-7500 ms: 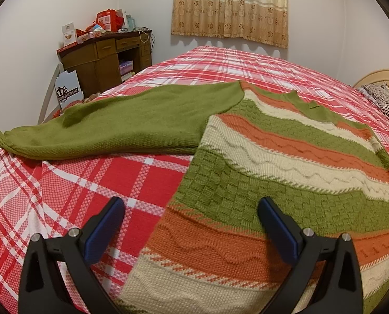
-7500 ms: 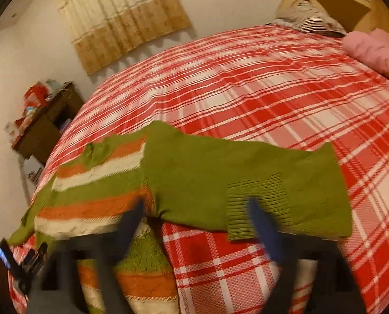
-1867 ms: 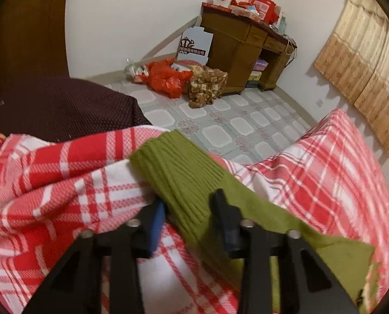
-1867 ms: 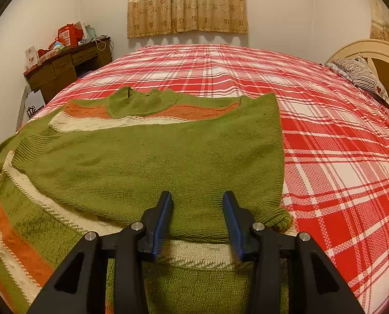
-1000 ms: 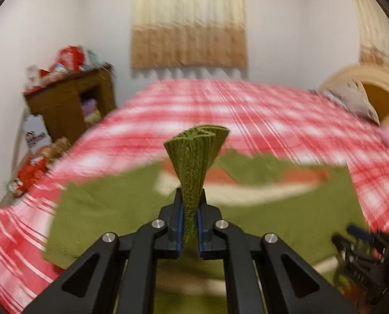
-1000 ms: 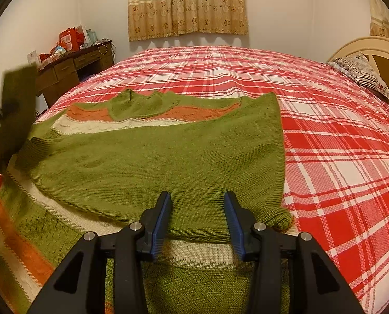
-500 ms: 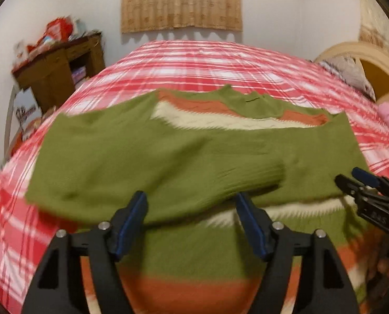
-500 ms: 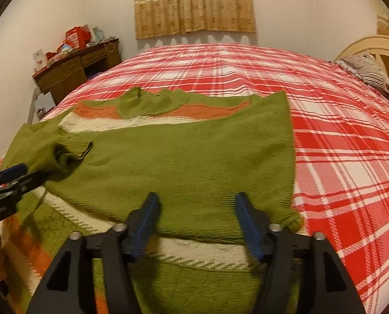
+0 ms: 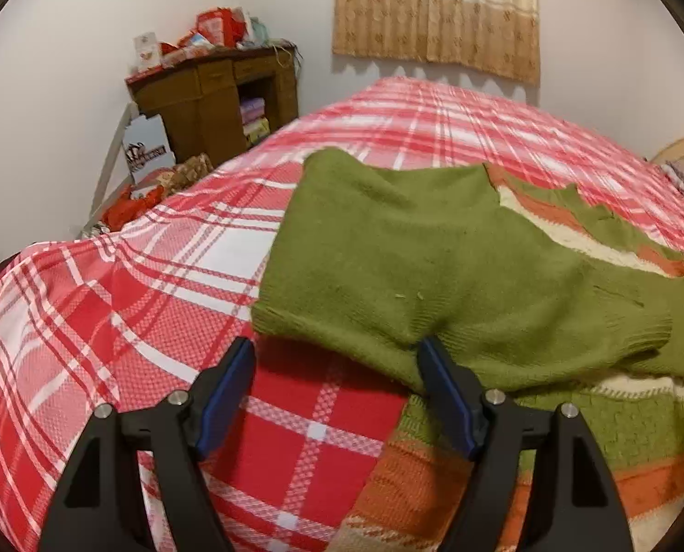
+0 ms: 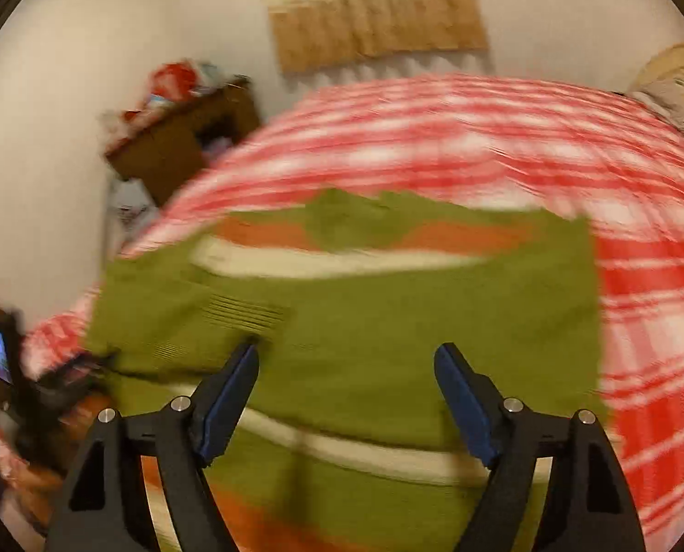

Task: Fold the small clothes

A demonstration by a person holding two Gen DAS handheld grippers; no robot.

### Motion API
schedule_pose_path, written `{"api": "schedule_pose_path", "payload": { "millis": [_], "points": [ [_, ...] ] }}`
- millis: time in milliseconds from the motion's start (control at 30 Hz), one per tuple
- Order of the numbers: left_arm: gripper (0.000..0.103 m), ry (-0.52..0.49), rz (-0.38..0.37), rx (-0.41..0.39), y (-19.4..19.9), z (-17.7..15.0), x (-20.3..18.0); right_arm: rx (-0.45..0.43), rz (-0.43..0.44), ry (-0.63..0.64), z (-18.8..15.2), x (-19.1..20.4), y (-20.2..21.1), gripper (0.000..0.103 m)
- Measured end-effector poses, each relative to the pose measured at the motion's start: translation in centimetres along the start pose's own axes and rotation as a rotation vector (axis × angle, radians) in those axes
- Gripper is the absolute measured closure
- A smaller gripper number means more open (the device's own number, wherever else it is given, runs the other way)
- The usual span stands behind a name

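A knitted sweater (image 9: 595,432) striped in green, orange and cream lies flat on the red plaid bedspread (image 9: 135,299). Both plain green sleeves are folded across its chest. The left sleeve (image 9: 411,248) ends in a ribbed cuff (image 9: 627,336). My left gripper (image 9: 337,368) hovers low at that sleeve's near folded edge, its jaws opening, with only bedspread and the sweater's side edge between them, nothing held. In the blurred right wrist view my right gripper (image 10: 346,359) hangs over the folded sleeves of the sweater (image 10: 388,313), its jaws opening and empty. The ribbed cuff (image 10: 245,313) lies ahead on its left.
A wooden desk (image 9: 213,96) piled with boxes stands by the far wall beyond the bed's left edge, with bags (image 9: 158,184) on the floor beside it. A curtain (image 9: 434,14) hangs behind the bed. A headboard (image 9: 682,152) and pillow are at the far right.
My left gripper let go of the cuff, which now lies across the sweater's chest, then swung left and sank to the sleeve's fold. My right gripper opened wider and lifted off the sweater.
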State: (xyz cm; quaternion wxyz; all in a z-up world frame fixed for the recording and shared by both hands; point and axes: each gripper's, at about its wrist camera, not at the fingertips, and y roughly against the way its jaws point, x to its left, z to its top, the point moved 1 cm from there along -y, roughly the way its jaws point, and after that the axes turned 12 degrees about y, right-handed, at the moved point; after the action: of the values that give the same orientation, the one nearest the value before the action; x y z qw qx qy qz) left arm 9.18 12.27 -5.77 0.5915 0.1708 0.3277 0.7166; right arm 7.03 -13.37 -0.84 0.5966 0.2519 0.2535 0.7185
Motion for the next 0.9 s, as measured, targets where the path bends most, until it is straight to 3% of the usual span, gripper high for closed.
{"api": "schedule_pose_path", "payload": {
  "millis": [67,167,233,367,400,533,600,767,800,833,900],
  "points": [
    [0.015,0.007,0.025,-0.015,0.2,-0.2,0.0,0.041,0.040,0.029,1.1,2.9,-1.9,0.024],
    [0.003,0.076,0.033,-0.003,0.0,0.0,1.1,0.093,0.055,0.053,1.5,5.4,-5.2,0.063],
    [0.002,0.114,0.005,0.011,-0.3,0.1,1.8,0.166,0.027,0.030,1.3,6.3,-8.0,0.063],
    [0.001,0.082,0.040,-0.009,-0.2,-0.3,1.1,0.143,-0.040,0.095,1.2,7.6,-8.9,0.065],
    [0.001,0.082,0.040,-0.010,-0.3,-0.1,1.2,0.137,-0.047,0.123,1.3,8.0,-8.9,0.078],
    [0.000,0.114,0.006,-0.004,-0.3,-0.1,1.4,0.132,-0.030,0.197,1.7,8.8,-8.4,0.092],
    [0.000,0.112,0.009,-0.005,-0.5,0.1,1.5,0.099,-0.035,0.227,2.5,9.4,-7.3,0.093],
    [0.000,0.114,-0.006,-0.005,-0.4,0.1,1.5,-0.081,-0.033,0.260,6.9,9.8,-1.8,0.093],
    [0.000,0.113,-0.004,-0.004,-0.5,0.2,1.5,-0.110,-0.027,0.265,7.5,9.8,-0.6,0.098],
    [0.000,0.112,0.006,0.002,-0.6,0.2,1.4,-0.146,-0.059,0.281,8.1,9.7,0.8,0.103],
    [0.000,0.107,0.012,0.000,-0.6,0.2,1.4,-0.225,-0.170,0.313,9.0,9.1,3.6,0.103]
  ]
}}
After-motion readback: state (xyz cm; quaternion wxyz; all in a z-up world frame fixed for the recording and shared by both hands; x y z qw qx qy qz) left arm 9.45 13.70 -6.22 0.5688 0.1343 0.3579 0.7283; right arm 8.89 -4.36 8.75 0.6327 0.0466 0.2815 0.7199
